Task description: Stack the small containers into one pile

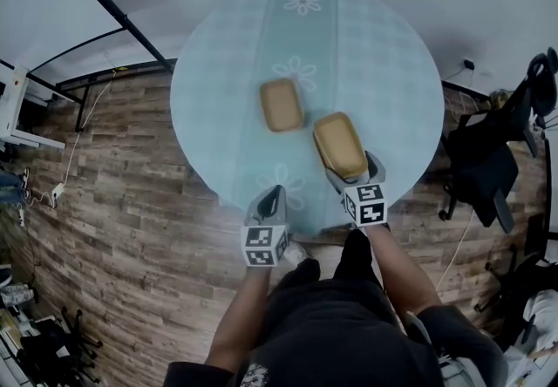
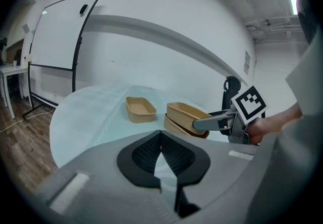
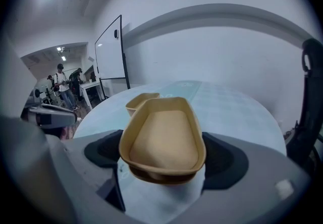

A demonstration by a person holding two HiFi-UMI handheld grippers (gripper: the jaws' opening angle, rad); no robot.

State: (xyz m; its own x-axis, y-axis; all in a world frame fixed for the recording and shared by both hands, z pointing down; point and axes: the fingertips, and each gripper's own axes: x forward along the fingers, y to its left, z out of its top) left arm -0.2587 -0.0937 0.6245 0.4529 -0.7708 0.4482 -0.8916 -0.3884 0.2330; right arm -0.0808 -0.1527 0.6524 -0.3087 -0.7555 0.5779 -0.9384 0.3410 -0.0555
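Right gripper [image 1: 351,169] holds two containers [image 3: 162,140], third container [image 1: 282,105] loose

This looks like an office or lab room. A white rolling whiteboard on a black frame [image 2: 55,49] stands by the plain wall. Black swivel office chairs [image 1: 488,159] sit on the wood-plank floor [image 1: 113,202] off the right edge of the round table in a pale blue cloth [image 1: 384,54]. People [image 3: 61,81] stand in a far bay.

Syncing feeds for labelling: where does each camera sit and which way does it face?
Head view: person's head, steeply down onto round table; both forearms, left gripper, right gripper.
Left gripper view: rides left gripper, faces across the table; its shut jaws, right gripper.
Right gripper view: rides right gripper, faces along jaws clamping nested containers.
Shared: all show the lone container.
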